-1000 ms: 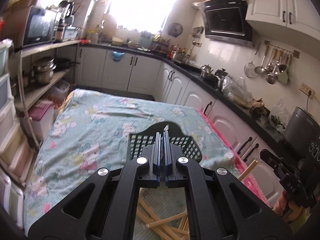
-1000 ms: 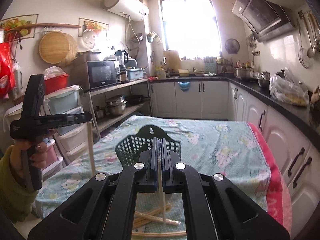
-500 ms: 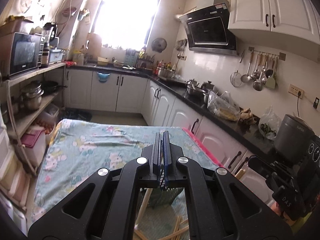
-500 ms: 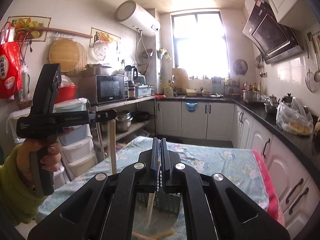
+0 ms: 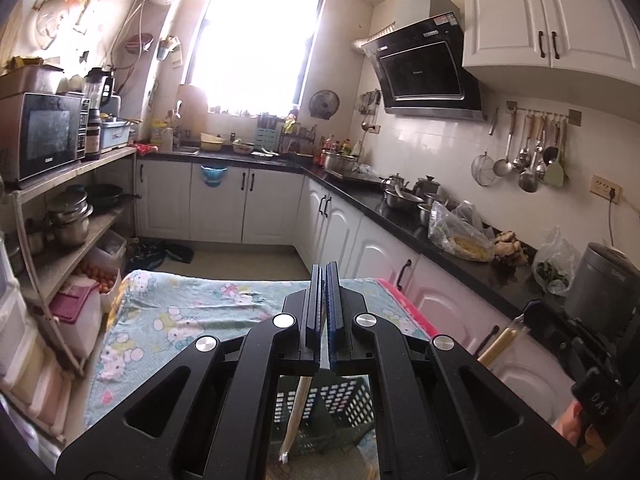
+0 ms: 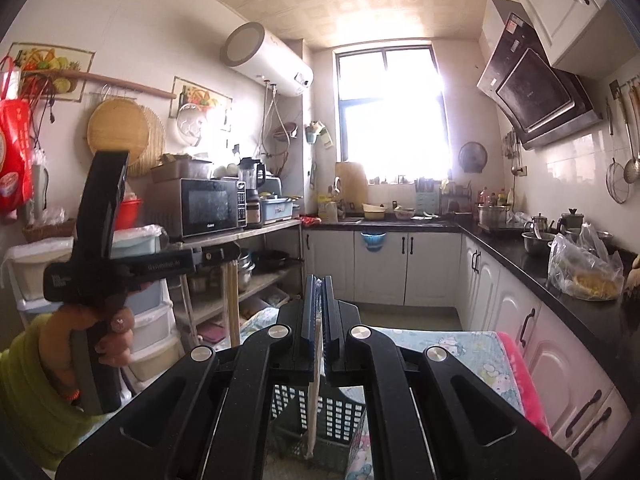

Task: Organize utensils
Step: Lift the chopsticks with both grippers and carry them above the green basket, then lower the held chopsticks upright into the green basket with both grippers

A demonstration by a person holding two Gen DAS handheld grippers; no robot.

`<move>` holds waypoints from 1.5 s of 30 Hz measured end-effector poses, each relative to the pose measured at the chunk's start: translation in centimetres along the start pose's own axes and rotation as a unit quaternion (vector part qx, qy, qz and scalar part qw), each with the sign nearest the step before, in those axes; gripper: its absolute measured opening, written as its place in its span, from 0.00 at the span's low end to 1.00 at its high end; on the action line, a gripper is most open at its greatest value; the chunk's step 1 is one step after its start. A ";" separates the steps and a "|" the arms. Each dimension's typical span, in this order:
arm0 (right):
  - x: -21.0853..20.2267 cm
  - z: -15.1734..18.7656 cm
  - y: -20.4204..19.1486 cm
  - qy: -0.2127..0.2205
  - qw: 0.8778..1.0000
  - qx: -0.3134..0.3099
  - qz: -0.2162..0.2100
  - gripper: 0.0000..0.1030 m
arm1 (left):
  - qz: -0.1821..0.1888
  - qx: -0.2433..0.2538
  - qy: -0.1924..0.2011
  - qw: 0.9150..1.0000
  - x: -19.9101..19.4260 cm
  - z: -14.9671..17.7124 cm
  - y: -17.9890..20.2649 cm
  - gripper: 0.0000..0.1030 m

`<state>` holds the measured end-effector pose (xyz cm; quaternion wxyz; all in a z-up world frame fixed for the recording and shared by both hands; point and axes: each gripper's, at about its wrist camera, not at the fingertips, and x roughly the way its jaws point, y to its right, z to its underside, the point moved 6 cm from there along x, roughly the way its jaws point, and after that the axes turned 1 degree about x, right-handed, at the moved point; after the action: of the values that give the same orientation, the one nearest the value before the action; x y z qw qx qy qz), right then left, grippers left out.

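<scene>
Left chopstick (image 5: pixel 299 404): pinched in the jaws of the left gripper (image 5: pixel 324 312), hanging down over the black basket (image 5: pixel 344 404).
Right chopstick (image 6: pixel 314 396): clamped between the pressed jaws of the right gripper (image 6: pixel 319 312), also above the basket (image 6: pixel 340 416).
Basket: set on the cloth-covered tabletop (image 5: pixel 180 320); contents cannot be seen.
Progress: two chopsticks are lifted, neither is yet dropped in.
Left to do: both are to be lowered into the basket and released.

Each wrist camera looks forward along its gripper's fingers, tilted slightly downward. Both views share the window (image 5: pixel 256 40) wall and dark basket (image 6: pixel 340 412) close below.
</scene>
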<state>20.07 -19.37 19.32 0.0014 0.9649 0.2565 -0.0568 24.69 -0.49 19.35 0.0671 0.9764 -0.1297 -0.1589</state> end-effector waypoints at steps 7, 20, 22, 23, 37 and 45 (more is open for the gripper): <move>1.8 -0.8 0.5 0.003 1.000 0.002 0.005 0.03 | -0.016 -0.005 -0.009 1.000 2.3 -0.3 -1.1 0.00; 5.0 -0.1 1.4 -0.016 1.000 0.013 0.024 0.03 | -0.037 -0.001 -0.010 0.999 5.8 1.2 -2.8 0.01; 5.4 0.2 1.4 -0.022 0.999 0.017 0.027 0.03 | -0.033 -0.003 -0.013 0.999 6.3 1.5 -3.0 0.01; 5.7 0.5 1.4 -0.026 0.999 0.020 0.029 0.03 | -0.032 -0.003 -0.015 0.999 6.5 1.7 -3.1 0.01; 8.4 3.8 1.6 -0.068 0.995 0.050 0.061 0.03 | 0.005 -0.015 -0.059 0.998 8.3 6.1 -4.6 0.01; 8.6 5.9 2.1 -0.083 0.990 0.080 0.080 0.04 | 0.007 -0.001 -0.085 0.996 8.6 8.6 -4.7 0.01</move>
<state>27.90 -17.07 12.44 -0.0495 0.9713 0.1717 -0.1568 30.87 0.87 7.97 0.0579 0.9584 -0.1412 -0.2411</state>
